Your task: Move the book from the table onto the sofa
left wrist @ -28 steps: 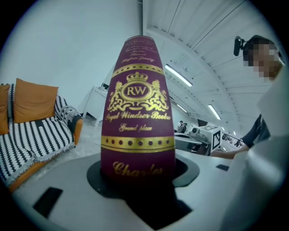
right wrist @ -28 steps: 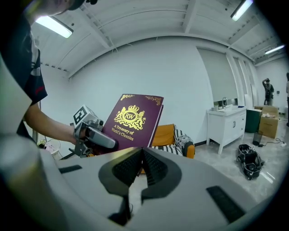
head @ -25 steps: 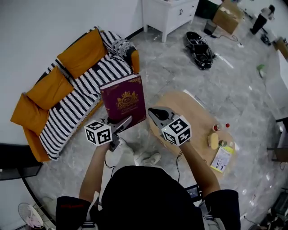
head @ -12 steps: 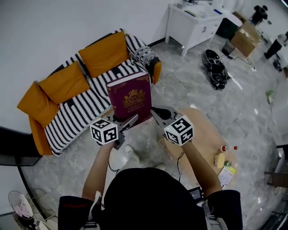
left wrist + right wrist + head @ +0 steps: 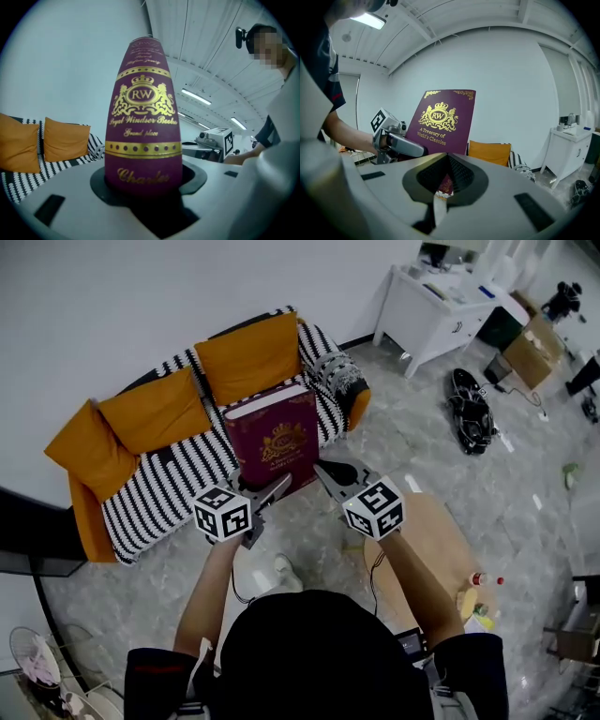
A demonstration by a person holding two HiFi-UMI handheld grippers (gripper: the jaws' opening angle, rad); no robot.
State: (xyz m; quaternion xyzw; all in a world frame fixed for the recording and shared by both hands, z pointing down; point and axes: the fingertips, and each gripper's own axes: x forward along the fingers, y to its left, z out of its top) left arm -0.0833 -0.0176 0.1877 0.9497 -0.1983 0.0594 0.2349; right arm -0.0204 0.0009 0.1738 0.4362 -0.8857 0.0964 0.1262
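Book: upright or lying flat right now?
Upright. The book stands on end in the air, spine clamped in the left gripper, lower corner pinched by the right gripper.

The room is bright and evenly lit by white ceiling strip lights (image 5: 194,96), with only faint, soft shadows on the pale floor (image 5: 412,446). Both gripper views are round fisheye pictures with black corners: the book (image 5: 143,117) bulges like a barrel, and the foreground nearest the lens is blurred.
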